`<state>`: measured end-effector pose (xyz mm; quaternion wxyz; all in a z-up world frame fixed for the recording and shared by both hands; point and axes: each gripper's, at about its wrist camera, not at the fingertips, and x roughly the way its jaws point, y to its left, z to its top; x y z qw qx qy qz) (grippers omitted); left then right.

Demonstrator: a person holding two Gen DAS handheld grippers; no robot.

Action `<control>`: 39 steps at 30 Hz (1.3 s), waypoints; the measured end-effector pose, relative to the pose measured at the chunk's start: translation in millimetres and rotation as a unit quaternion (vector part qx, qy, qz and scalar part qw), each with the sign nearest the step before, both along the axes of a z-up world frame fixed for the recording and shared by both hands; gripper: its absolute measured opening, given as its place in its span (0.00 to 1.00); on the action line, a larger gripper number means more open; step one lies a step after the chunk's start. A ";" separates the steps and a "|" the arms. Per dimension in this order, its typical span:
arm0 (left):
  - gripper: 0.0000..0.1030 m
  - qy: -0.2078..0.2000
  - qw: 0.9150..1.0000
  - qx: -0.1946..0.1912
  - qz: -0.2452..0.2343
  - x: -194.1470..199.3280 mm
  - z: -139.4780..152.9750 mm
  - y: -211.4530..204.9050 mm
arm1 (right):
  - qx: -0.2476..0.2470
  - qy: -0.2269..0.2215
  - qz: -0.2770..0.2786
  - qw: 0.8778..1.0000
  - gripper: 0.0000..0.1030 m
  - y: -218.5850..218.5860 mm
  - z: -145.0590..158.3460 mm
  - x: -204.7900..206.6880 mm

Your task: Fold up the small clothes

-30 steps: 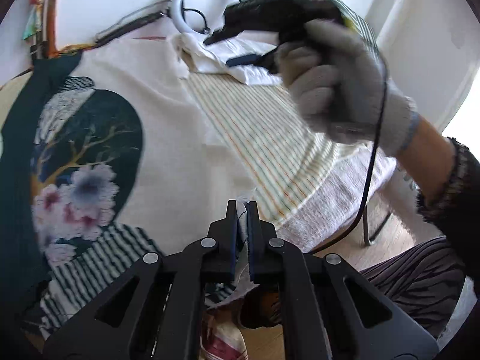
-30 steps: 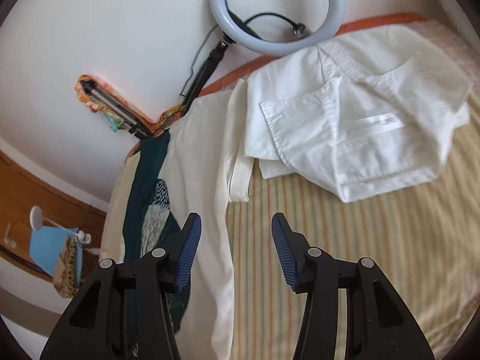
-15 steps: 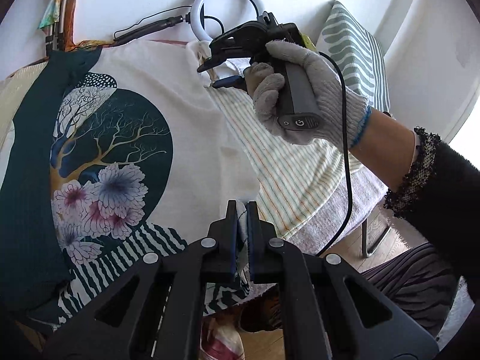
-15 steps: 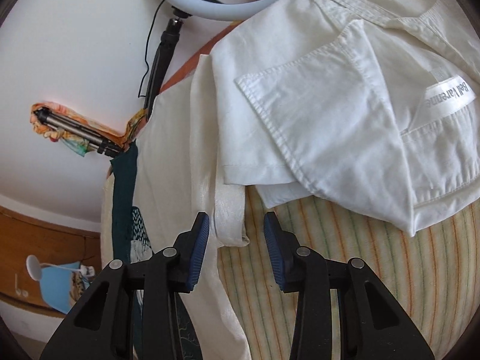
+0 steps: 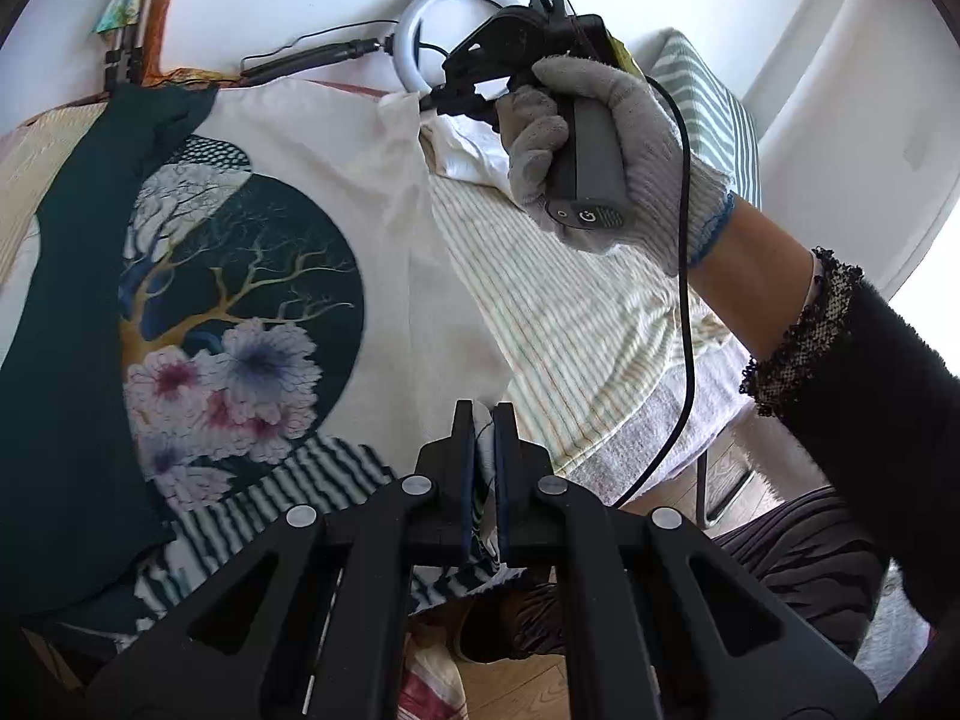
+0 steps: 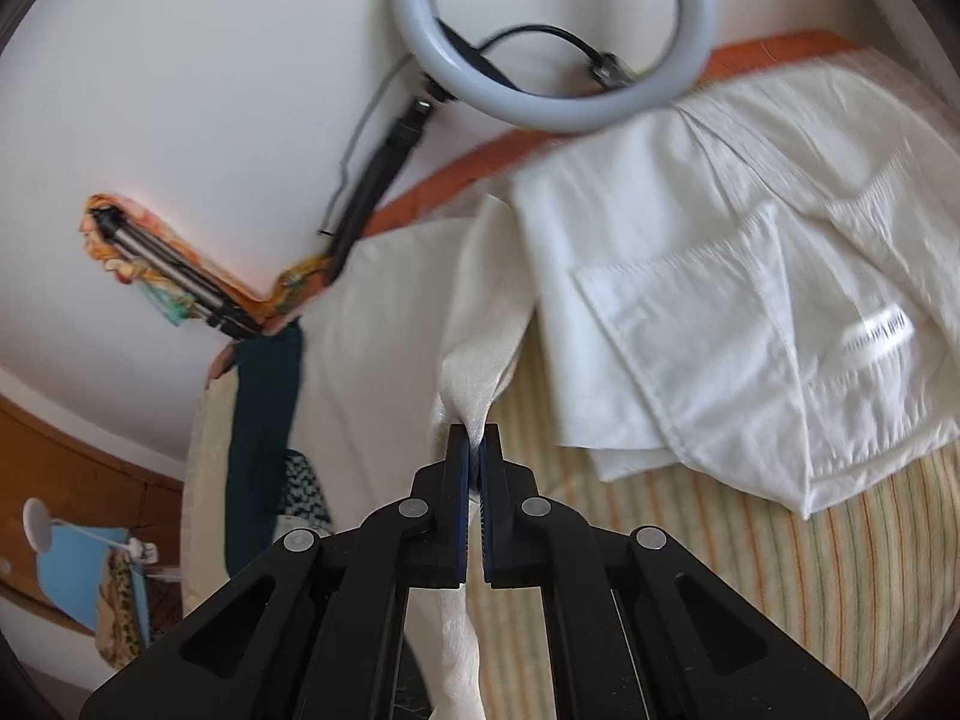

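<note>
A cream garment with a dark teal tree-and-flower print lies spread on a striped cloth. My left gripper is shut on the garment's near bottom corner. My right gripper is shut on the garment's far cream corner and lifts it slightly. In the left wrist view the right gripper shows at the far edge, held by a gloved hand. A folded white shirt lies beside that corner.
A ring light on a black stand leans on the white wall behind the surface. A striped cushion sits at the far right. The surface's front edge and wooden floor lie to the right.
My right gripper moved onto the garment's far corner and closed on it, having been open before. My left gripper stayed shut on the near corner.
</note>
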<state>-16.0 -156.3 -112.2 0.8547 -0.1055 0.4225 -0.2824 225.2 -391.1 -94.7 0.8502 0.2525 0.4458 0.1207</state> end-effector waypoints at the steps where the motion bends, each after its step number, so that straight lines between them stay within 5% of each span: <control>1: 0.03 0.001 1.000 -0.004 0.005 -0.2 1.0 5.6 | -0.006 -0.004 0.008 1.000 0.02 6.6 3.4 0.2; 21: 0.03 0.048 0.991 -0.042 0.118 -14.9 -18.8 121.2 | -0.144 -0.055 0.172 0.973 0.00 225.4 15.5 16.5; 25: 0.03 0.053 0.989 -0.045 0.132 -15.9 -26.1 134.9 | -0.170 -0.062 0.190 0.965 0.00 240.1 10.9 11.2; 29: 0.04 0.045 0.988 -0.028 0.147 -19.3 -25.4 141.6 | -0.148 -0.048 0.183 0.971 0.00 230.6 8.4 16.4; 31: 0.18 0.048 0.987 -0.030 0.147 -20.6 -23.7 144.2 | -0.131 -0.027 0.175 0.975 0.02 218.9 6.8 21.0; 35: 0.30 0.011 0.986 0.003 0.163 -28.9 -13.4 144.1 | -0.132 0.013 0.173 0.976 0.25 212.1 -1.6 18.5; 39: 0.31 0.002 0.988 0.023 0.153 -25.3 -12.2 139.9 | -0.148 0.044 0.187 0.970 0.30 224.2 -12.1 14.3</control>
